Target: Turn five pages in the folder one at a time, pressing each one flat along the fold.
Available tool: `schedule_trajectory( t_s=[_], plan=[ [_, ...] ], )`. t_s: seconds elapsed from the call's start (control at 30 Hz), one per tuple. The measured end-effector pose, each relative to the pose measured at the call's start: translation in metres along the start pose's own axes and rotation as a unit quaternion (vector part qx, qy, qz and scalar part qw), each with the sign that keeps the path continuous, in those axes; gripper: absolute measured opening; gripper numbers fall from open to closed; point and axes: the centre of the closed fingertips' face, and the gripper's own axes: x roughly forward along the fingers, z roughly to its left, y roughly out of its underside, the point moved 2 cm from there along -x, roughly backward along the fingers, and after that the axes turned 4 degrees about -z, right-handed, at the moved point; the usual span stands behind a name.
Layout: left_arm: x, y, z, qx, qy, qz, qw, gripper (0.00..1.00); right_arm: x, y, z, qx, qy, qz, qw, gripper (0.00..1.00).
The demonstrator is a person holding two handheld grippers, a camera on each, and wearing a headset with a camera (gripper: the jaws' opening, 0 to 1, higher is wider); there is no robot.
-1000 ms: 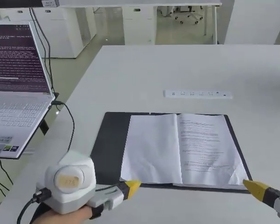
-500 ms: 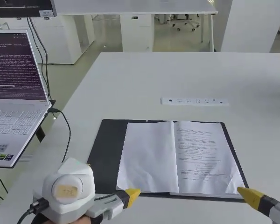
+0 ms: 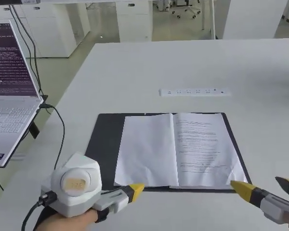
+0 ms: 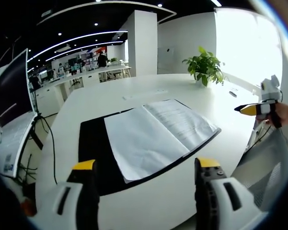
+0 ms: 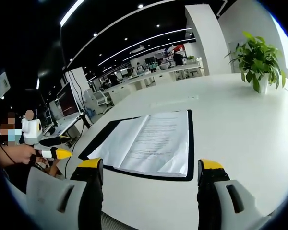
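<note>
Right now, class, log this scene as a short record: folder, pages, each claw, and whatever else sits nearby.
Folder: open flat on table, black cover
Left page: blank
Right page: printed
Left claw: open, empty, near folder's left front
Right claw: open, empty, near its right front corner
Behind folder: power strip
Left of table: laptop
</note>
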Motion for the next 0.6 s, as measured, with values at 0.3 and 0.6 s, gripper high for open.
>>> schedule_trajectory(
  t_s=[0.3, 0.6],
  plan=[
    [0.026, -0.003, -0.026, 0.016, 0.028, 0.009, 0.9994, 0.82, 0.006, 0.002, -0.003, 0.004, -0.003, 0.003, 1.0, 0.8],
    [0.06, -0.008, -0.058, 0.048, 0.067, 0.016, 0.9965, 0.76, 0.009, 0.009, -0.008, 0.006, -0.002, 0.009, 0.9999, 0.79]
  ],
)
